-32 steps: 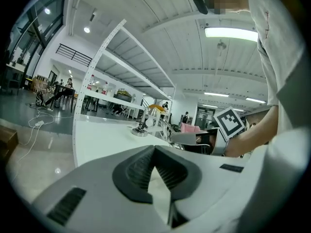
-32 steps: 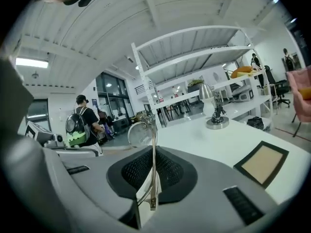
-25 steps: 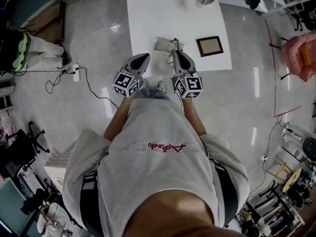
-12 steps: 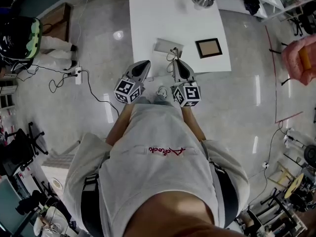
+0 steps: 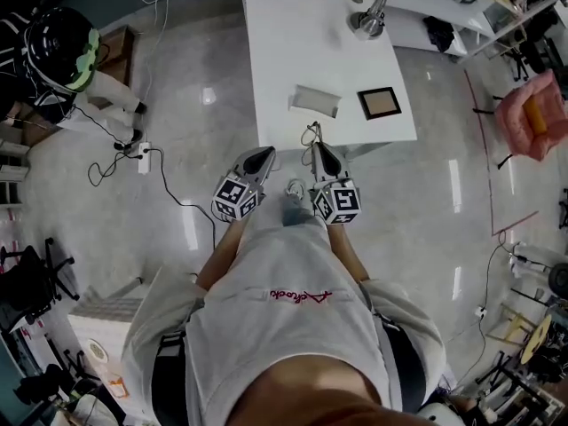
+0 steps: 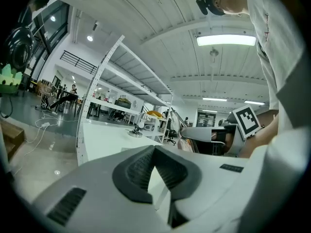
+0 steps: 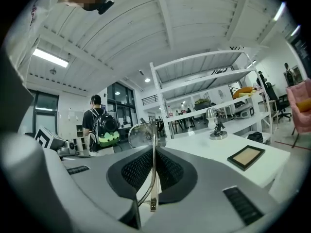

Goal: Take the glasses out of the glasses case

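Right hand-held gripper (image 5: 316, 146) holds the glasses (image 5: 310, 132) in the head view, short of the worktop (image 5: 284, 43) where the glasses case (image 5: 315, 101) lies. In the left gripper view, the left hand-held gripper (image 6: 154, 152) is closed on nothing, seemingly idle. In the right gripper view, the jaws clamp one temple, lenses forward, likely to spare the lenses.

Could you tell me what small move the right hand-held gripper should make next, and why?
Probably carry the glasses forward over the table and set them down: the right hand-held gripper holds them out of the case, short of the table's edge.
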Demonstrator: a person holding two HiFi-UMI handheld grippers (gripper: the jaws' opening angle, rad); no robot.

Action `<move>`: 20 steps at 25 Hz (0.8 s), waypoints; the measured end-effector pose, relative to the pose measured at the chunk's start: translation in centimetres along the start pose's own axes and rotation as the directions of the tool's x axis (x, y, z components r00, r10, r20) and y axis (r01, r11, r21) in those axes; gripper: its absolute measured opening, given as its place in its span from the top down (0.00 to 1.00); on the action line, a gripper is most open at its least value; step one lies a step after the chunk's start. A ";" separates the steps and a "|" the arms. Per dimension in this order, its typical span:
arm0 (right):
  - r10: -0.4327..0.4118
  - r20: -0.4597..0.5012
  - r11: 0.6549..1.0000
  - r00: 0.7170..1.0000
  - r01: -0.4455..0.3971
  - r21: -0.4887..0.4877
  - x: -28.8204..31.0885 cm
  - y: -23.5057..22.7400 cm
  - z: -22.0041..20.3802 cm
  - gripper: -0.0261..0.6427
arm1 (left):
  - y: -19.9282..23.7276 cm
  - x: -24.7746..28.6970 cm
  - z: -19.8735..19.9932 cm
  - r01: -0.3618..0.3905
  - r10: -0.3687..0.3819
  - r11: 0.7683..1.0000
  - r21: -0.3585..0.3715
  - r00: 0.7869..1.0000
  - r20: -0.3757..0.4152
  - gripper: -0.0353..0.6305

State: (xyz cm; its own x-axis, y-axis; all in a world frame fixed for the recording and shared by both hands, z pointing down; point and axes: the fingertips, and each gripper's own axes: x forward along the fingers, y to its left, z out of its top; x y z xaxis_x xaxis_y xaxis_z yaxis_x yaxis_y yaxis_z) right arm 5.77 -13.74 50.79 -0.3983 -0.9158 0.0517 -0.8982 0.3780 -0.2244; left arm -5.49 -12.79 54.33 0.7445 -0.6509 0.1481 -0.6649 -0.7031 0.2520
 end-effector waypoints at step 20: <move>0.010 0.051 1.000 0.999 -0.010 -0.001 -11.6 12.2 -2.4 0.90 | -7.1 -14.2 -2.9 0.063 -0.063 0.997 0.046 0.998 0.015 0.96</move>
State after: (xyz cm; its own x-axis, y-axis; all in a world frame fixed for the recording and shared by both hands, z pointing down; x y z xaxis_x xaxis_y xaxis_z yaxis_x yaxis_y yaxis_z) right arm -1.00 1.81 49.76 -0.3973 -0.9177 -0.0003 -0.8943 0.3873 -0.2242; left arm -11.16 2.33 53.24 0.7842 -0.6094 0.1173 -0.6190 -0.7549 0.2166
